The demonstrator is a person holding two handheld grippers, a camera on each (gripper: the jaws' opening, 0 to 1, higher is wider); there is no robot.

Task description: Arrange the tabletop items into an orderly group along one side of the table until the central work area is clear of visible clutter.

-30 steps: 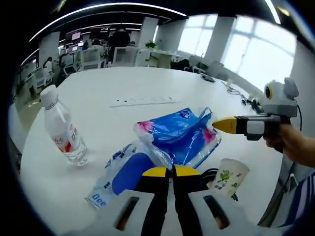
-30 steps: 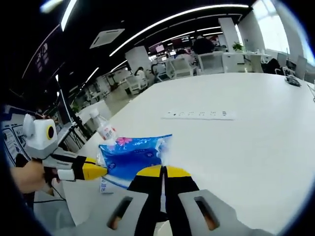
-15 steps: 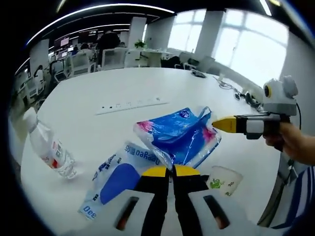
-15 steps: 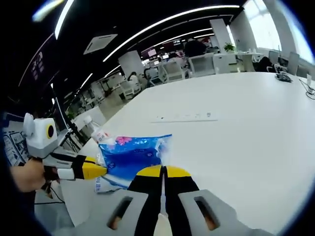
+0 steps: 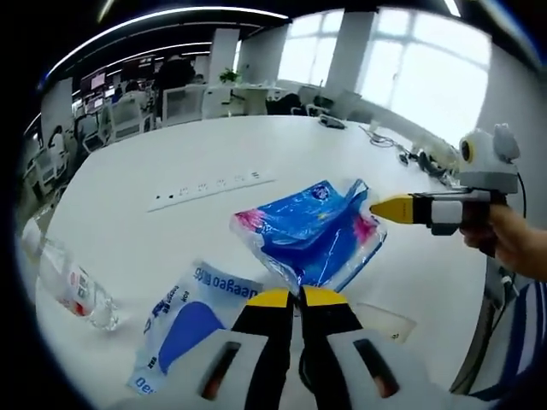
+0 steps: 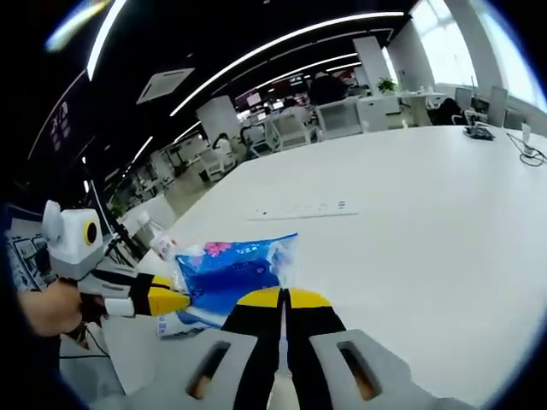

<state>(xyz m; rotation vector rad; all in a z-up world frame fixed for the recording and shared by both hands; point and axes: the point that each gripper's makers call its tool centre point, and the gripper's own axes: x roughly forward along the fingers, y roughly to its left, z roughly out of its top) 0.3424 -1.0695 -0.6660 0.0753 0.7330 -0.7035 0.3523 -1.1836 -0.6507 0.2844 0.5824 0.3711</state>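
A blue plastic tissue pack (image 5: 309, 229) hangs above the white table, held from two sides. My left gripper (image 5: 299, 296) is shut on its near crinkled edge. My right gripper (image 5: 382, 208) comes in from the right, its yellow tips shut on the pack's far corner. In the right gripper view the pack (image 6: 229, 266) sits just left of my right gripper (image 6: 282, 297), and the left gripper (image 6: 169, 301) pinches its lower left edge. A white and blue pack (image 5: 184, 322) lies flat on the table under the left gripper.
A clear water bottle (image 5: 70, 280) with a red label is at the far left. A paper cup (image 5: 386, 319) peeks out beside the left jaws. A white power strip (image 5: 209, 187) lies mid-table. Office chairs and desks stand beyond the table's far edge.
Both grippers keep their hold on the blue pack. Both cameras have moved, so the bottle and cup slid toward the left view's edges and the table looks farther below.
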